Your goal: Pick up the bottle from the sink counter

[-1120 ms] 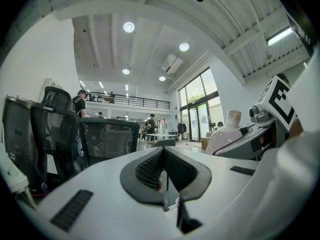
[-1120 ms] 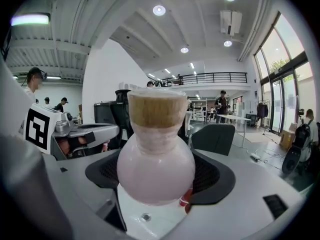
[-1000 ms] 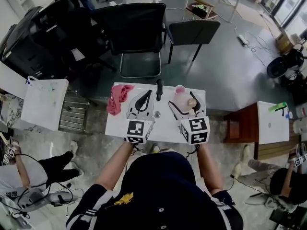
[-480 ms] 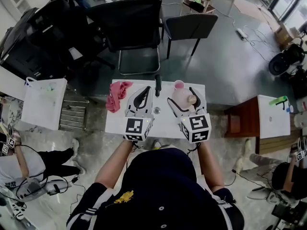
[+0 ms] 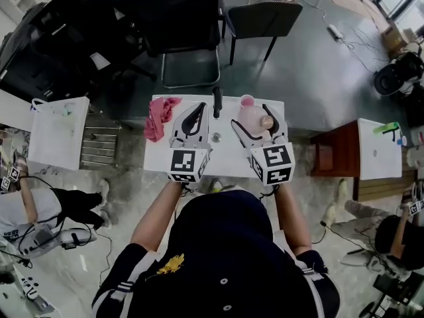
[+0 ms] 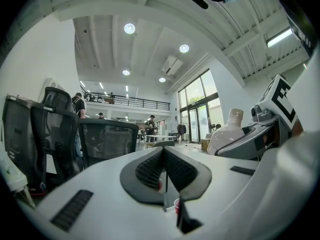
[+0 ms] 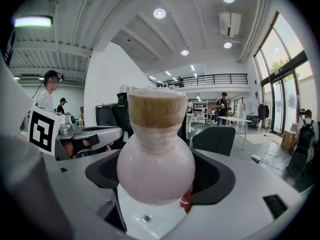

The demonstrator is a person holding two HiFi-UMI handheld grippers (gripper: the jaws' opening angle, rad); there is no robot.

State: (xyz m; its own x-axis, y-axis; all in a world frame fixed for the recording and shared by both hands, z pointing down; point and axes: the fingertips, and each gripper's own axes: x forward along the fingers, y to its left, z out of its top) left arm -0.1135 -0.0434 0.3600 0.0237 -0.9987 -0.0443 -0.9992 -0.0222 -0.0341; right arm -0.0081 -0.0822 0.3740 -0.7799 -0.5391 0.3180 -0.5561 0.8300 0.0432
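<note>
Left tool (image 6: 163, 156): jaws pressed together with nothing between them; it lies over the left half of the tabletop (image 5: 225, 164), pointing away from the person.
Right tool (image 7: 156, 176): jaws set wide, with the pads against both sides of the bottle (image 7: 155, 164); it lies over the tabletop's right half.
Marker cubes: left (image 5: 185, 165) and right (image 5: 273, 164) sit side by side at the tabletop's near edge, apart.
Left arm (image 5: 156, 218): bare forearm reaching to the near edge.
Right arm (image 5: 289, 218): the same, roughly parallel.
</note>
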